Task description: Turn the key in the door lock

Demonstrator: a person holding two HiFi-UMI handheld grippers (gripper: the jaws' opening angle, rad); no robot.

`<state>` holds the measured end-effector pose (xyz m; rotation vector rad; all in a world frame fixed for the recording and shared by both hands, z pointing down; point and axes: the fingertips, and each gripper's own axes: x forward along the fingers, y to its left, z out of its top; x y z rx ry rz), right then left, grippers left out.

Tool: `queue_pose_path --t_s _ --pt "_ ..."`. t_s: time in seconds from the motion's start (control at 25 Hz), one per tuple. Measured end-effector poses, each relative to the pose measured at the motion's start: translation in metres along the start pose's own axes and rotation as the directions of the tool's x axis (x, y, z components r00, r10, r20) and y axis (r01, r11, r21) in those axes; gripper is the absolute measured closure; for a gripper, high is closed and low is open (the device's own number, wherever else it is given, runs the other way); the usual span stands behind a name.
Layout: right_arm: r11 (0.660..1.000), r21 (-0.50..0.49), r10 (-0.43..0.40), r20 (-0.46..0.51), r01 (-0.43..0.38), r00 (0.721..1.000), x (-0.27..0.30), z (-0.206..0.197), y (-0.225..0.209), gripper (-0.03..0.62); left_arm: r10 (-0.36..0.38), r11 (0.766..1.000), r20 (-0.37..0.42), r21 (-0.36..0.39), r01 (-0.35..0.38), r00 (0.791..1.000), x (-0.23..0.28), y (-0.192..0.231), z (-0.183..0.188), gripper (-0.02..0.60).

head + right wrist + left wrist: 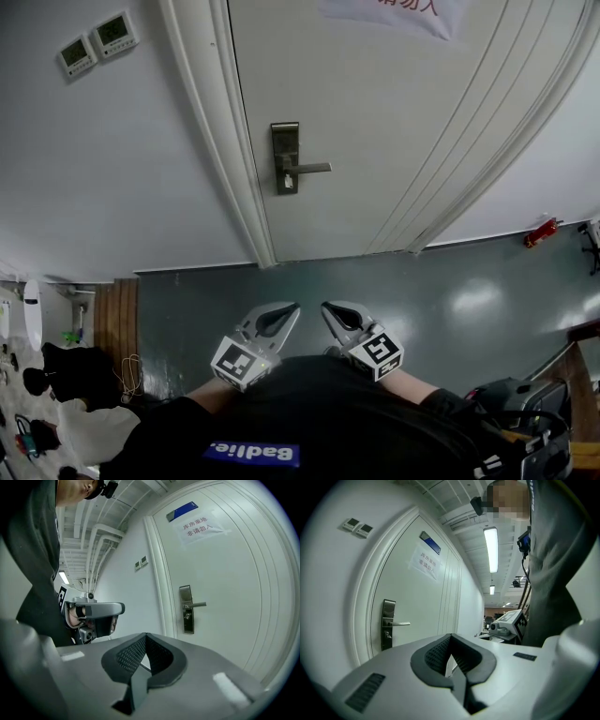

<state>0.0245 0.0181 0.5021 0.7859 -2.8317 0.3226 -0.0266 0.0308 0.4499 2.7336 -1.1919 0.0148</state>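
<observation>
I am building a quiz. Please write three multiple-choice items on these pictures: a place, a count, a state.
1. The wall panels sit: A) left of the door B) right of it C) on it
2. Number of wall panels: A) one B) two C) four
3. The left gripper and right gripper are: A) both shut B) both open C) one open, one shut

Answers: 1 A, they hang on the wall left of the frame; 2 B, two sit side by side; 3 A, each gripper view shows its jaws together, nothing between.
</observation>
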Motion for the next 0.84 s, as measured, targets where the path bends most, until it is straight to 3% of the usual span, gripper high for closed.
queue_pose_path --t_s 0.84 --pt "1.0 -0.007 -0.011 -0.007 0.011 1.0 0.0015 0.001 -0.0005 0.594 0.014 1.0 -0.02 0.002 -0.014 1.0 0.0009 0.0058 -0.0066 0.577"
